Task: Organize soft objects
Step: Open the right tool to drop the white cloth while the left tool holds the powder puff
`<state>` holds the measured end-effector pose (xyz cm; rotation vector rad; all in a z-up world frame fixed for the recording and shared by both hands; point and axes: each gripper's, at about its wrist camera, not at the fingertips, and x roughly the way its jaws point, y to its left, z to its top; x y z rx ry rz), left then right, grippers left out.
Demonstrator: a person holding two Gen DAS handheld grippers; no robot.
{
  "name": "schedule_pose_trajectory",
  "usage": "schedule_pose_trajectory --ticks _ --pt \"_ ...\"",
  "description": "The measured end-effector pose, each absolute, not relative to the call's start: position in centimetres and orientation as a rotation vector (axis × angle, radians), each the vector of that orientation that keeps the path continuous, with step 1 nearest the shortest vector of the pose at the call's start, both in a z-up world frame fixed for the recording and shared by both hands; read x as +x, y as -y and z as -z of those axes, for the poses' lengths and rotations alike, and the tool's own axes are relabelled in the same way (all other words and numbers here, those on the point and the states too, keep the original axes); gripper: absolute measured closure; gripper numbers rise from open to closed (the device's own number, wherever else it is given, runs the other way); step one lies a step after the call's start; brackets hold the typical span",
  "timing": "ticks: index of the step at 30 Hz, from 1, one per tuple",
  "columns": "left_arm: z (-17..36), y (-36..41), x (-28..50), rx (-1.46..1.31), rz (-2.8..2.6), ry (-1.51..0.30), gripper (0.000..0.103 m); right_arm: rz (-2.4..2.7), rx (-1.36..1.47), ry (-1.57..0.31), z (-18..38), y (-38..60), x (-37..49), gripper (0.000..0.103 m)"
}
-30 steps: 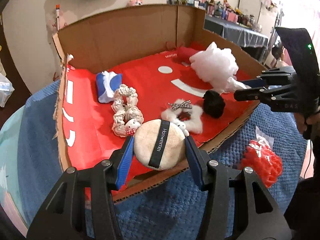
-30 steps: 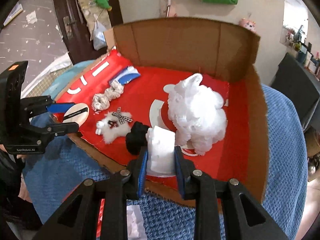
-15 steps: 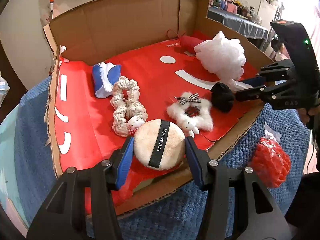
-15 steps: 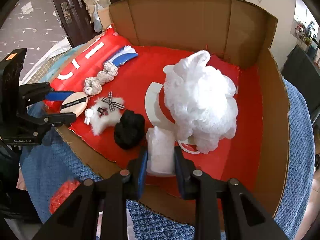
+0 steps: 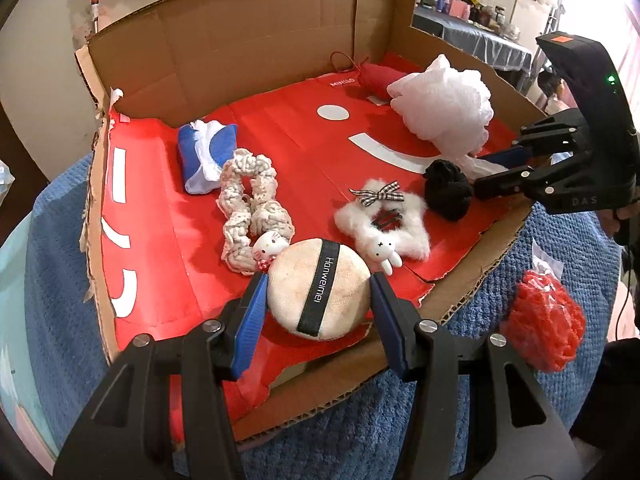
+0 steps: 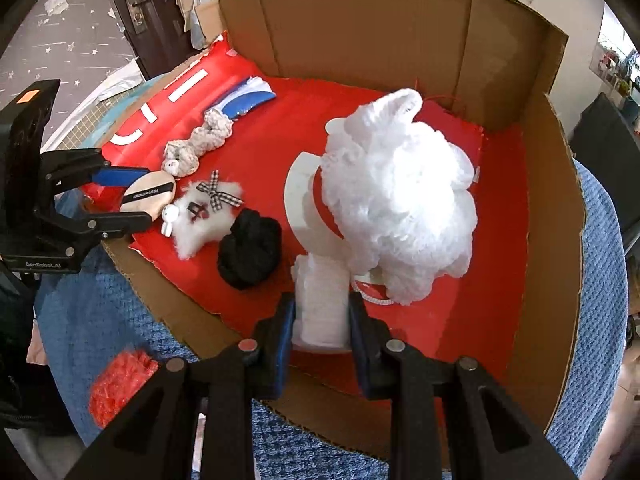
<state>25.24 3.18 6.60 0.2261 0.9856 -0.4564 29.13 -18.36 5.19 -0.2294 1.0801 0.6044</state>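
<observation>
Red pouch (image 5: 374, 76) half hidden behind white mesh puff (image 5: 442, 108)

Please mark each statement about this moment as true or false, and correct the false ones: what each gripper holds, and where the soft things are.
1. The left gripper is closed on the round beige powder puff. True.
2. The right gripper is empty. False: it is shut on a white folded packet.
3. The black scrunchie lies inside the cardboard box, on its red floor. True.
4. The red mesh item is inside the box. False: it lies outside, on the blue towel.
5. The white bath pouf hangs from a gripper. False: it rests on the box floor.
</observation>
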Motion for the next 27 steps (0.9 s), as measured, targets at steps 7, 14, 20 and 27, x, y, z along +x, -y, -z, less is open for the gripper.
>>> schedule_pose_trajectory --ticks 7,14,20,27 --pt "-6.56 -3.16 25.18 0.229 0.464 -0.984 0.052 -0.599 -0.239 -1.084 -5.14 18.52 29.26 0.075" --pt "-6.50 -3.20 25.12 0.228 0.464 -0.981 0.052 -0.605 -0.248 -1.091 -5.16 18.59 29.27 0.074" --pt "-6.49 -3.25 25.02 0.226 0.464 -0.972 0.052 -0.606 -0.244 -1.093 -5.14 18.60 29.30 0.072" --pt "-6.52 -3.24 24.97 0.229 0.463 -0.967 0.051 -0.604 -0.235 -1.096 -5.14 18.52 29.25 0.067"
